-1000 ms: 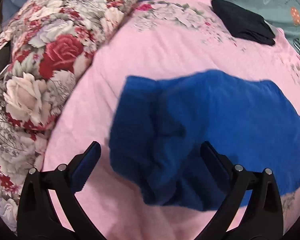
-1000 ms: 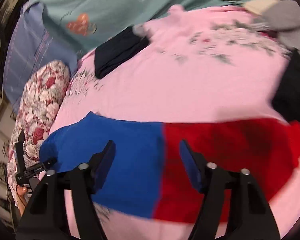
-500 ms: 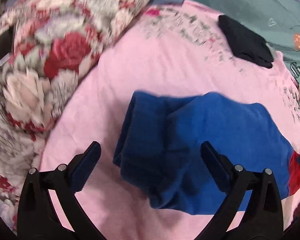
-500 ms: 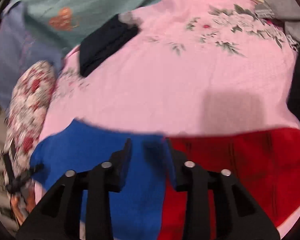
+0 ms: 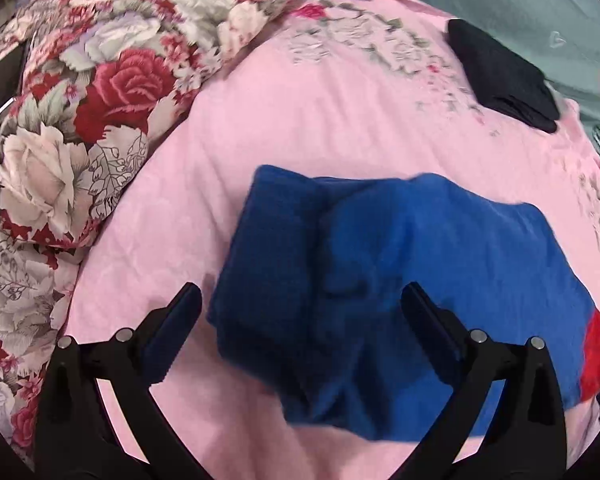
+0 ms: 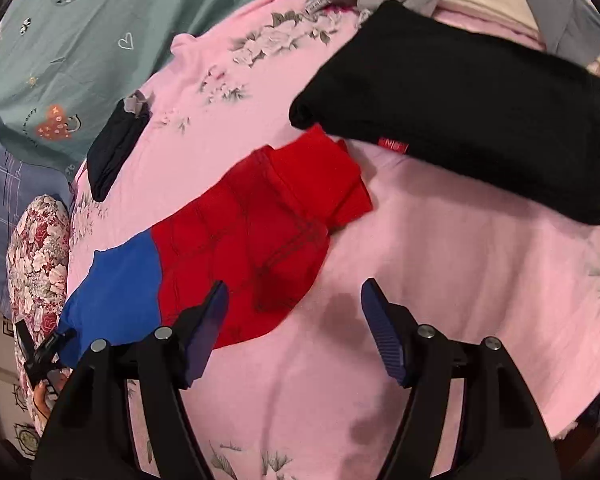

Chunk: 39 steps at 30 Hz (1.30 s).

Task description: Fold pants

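Observation:
The pants (image 5: 400,272) are blue with a red upper part and lie on the pink bedsheet (image 5: 320,112). In the left wrist view the blue end is bunched and folded over itself, with a sliver of red at the far right. In the right wrist view the red part (image 6: 256,232) lies flat with its end folded over, and the blue part (image 6: 116,280) runs off to the left. My left gripper (image 5: 300,312) is open and empty above the blue end. My right gripper (image 6: 294,304) is open and empty just right of the red part.
A floral quilt (image 5: 80,100) is piled at the left. A folded black garment (image 6: 480,112) lies right of the red part. A small dark folded garment (image 5: 500,76) lies at the far edge of the pink sheet (image 6: 440,280). A teal sheet (image 6: 80,40) lies beyond.
My right gripper closed on the pants half a second ago, then opened and swung right toward the red end. My left gripper stayed open and drew slightly back from the blue end.

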Each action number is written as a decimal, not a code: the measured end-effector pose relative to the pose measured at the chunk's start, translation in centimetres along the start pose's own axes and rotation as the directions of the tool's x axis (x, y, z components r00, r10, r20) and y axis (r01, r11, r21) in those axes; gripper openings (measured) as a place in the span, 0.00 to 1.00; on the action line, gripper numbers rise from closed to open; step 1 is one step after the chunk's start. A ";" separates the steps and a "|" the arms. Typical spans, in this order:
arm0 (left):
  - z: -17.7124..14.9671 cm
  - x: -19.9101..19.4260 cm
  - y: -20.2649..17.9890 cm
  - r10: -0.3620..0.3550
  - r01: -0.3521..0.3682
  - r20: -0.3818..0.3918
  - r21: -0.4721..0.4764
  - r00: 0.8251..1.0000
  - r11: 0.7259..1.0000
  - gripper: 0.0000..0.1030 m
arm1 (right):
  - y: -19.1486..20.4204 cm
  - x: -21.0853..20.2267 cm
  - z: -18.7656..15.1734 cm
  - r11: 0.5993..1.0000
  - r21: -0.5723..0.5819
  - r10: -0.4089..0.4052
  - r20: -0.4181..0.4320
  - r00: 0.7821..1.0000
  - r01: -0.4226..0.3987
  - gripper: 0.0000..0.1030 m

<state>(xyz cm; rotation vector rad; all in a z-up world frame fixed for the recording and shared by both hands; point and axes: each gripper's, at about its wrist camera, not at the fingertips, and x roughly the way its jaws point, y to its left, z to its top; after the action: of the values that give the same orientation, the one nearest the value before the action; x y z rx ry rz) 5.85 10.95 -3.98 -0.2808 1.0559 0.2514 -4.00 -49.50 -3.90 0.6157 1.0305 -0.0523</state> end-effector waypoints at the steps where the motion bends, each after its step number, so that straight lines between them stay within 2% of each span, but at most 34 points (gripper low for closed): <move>1: -0.5 -0.7 -0.3 -0.012 0.012 0.013 0.025 1.000 1.000 0.98 | 0.3 0.7 0.1 1.000 0.013 0.005 0.002 1.000 -0.005 0.69; 5: -2.3 -1.8 -1.3 -0.050 0.048 0.015 0.093 0.999 0.995 0.98 | 1.4 2.1 1.2 1.000 0.013 -0.020 0.058 0.998 0.019 0.73; 7: -3.0 -0.8 -1.8 -0.024 0.024 -0.003 0.123 1.000 0.992 0.98 | 1.3 2.6 1.7 1.000 0.017 -0.026 0.083 0.996 0.024 0.71; 8: -3.0 0.1 -1.8 0.013 -0.010 -0.018 0.127 1.000 0.992 0.98 | 1.2 2.7 1.9 0.999 0.025 -0.049 0.092 0.995 0.046 0.65; 9: -2.8 1.2 -1.8 0.036 -0.031 -0.040 0.123 0.999 0.992 0.98 | 1.1 2.9 2.1 0.996 0.041 -0.078 0.083 0.993 0.075 0.35; 10: -2.9 1.9 -1.5 0.014 -0.008 -0.063 0.094 0.998 0.995 0.98 | 0.7 3.2 2.2 0.996 0.075 -0.043 0.057 0.997 0.038 0.22; 11: -2.9 1.9 -1.1 -0.008 0.012 -0.057 0.065 0.998 0.998 0.98 | 0.7 3.0 2.4 0.994 0.107 -0.017 0.052 0.998 0.011 0.20; 13: -2.6 1.9 -1.1 -0.012 0.016 -0.063 0.068 0.998 0.998 0.98 | 2.6 1.4 2.8 0.999 0.050 -0.017 0.087 0.996 0.013 0.19; 17: -2.5 1.7 -1.1 -0.024 0.029 -0.076 0.074 0.997 0.997 0.98 | 9.8 -1.3 2.8 0.988 -0.147 0.057 0.124 0.991 -0.038 0.19; 20: -3.0 1.2 -0.7 -0.040 0.046 -0.074 0.069 0.996 0.997 0.98 | 16.8 -0.7 0.9 0.942 -0.332 0.077 0.095 0.992 -0.041 0.19; 23: -3.7 0.6 -0.1 -0.030 0.034 -0.061 0.069 0.998 0.997 0.98 | 22.8 3.3 -2.2 0.871 -0.477 0.118 -0.026 0.993 -0.116 0.21; 27: -4.4 -0.5 0.5 -0.019 0.023 -0.044 0.092 0.999 0.996 0.98 | 25.7 10.4 -5.2 0.849 -0.510 0.046 -0.186 0.982 -0.136 0.23; 30: -4.6 -0.9 0.8 -0.004 0.006 -0.030 0.097 1.000 0.995 0.98 | 25.9 12.7 -6.0 0.848 -0.512 0.023 -0.227 0.974 -0.140 0.33; 34: -4.5 -0.5 0.5 -0.021 0.026 -0.057 0.095 0.998 0.995 0.98 | 24.9 12.7 -5.2 0.872 -0.451 0.079 -0.251 0.965 -0.189 0.32; 39: -4.6 -0.5 -0.5 -0.017 0.022 -0.048 0.121 0.999 0.992 0.98 | 25.6 10.9 -5.1 0.862 -0.456 0.116 -0.247 0.962 -0.221 0.31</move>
<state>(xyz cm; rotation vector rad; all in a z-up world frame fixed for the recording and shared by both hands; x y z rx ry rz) 2.01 8.88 -5.58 -0.1883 1.1100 0.1631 6.01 -23.04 -3.00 0.2538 1.1379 0.4254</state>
